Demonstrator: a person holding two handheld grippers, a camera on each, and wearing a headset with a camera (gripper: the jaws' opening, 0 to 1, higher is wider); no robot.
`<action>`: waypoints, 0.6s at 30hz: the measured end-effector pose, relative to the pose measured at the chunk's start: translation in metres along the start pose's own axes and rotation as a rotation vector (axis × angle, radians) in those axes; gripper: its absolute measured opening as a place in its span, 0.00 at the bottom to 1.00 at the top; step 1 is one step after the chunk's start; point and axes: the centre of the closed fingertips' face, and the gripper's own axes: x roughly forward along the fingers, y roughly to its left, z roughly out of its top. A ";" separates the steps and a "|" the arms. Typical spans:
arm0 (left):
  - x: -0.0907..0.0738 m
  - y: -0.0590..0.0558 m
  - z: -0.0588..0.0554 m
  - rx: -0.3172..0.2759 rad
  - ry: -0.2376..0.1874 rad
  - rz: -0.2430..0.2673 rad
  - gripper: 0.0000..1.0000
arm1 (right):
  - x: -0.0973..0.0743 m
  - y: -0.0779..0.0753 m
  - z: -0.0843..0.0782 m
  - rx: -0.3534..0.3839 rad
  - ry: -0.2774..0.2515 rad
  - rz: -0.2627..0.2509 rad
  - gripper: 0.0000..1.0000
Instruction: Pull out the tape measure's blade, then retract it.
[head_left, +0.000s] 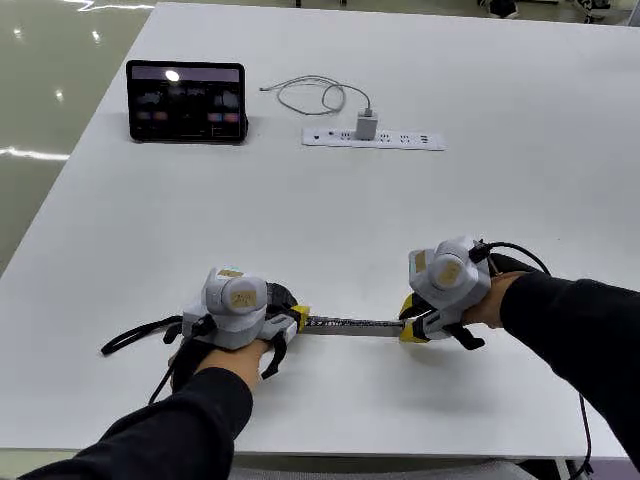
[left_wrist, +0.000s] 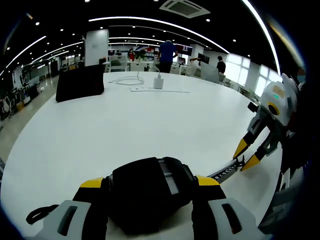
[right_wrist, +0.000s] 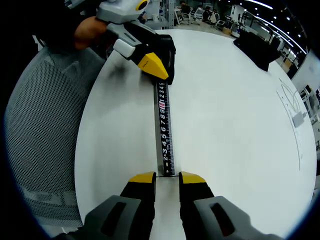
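Here, the left gripper (left_wrist: 150, 183) has its yellow-tipped jaws pressed against both sides of the black tape measure case (left_wrist: 150, 196), holding it low on the white table (head_left: 330, 220) near the person's edge. That grip probably serves as an anchor, so the case cannot slide when the tape is drawn.

The right gripper (right_wrist: 167, 177) stands opposite, its jaws closed to a narrow gap and nipping the free end of the blade (right_wrist: 165, 131). A short length of the blade runs out of the case in a straight line between the two grippers, printed face up and close to the tabletop. Keeping both grippers level and in line likely stops the thin steel from buckling or twisting.

With only the first run of numbers showing, the blade seems partly out. The pictures do not settle whether this is the pull or the return. Either way, the right gripper's pinch looks like what controls the speed; a slip could let the blade snap back.

A tablet (head_left: 186, 100) and a power strip (head_left: 372, 139) with a plugged-in charger (head_left: 367, 125) sit well apart at the far side.
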 end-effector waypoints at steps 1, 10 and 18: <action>0.000 0.000 0.000 0.001 0.000 0.000 0.65 | 0.000 0.000 0.000 0.000 -0.001 -0.001 0.13; 0.001 0.000 0.000 0.000 0.001 -0.004 0.65 | 0.002 0.000 0.006 -0.007 -0.014 -0.014 0.13; 0.001 0.000 0.000 0.000 0.003 -0.007 0.65 | 0.005 0.000 0.017 -0.019 -0.025 -0.025 0.13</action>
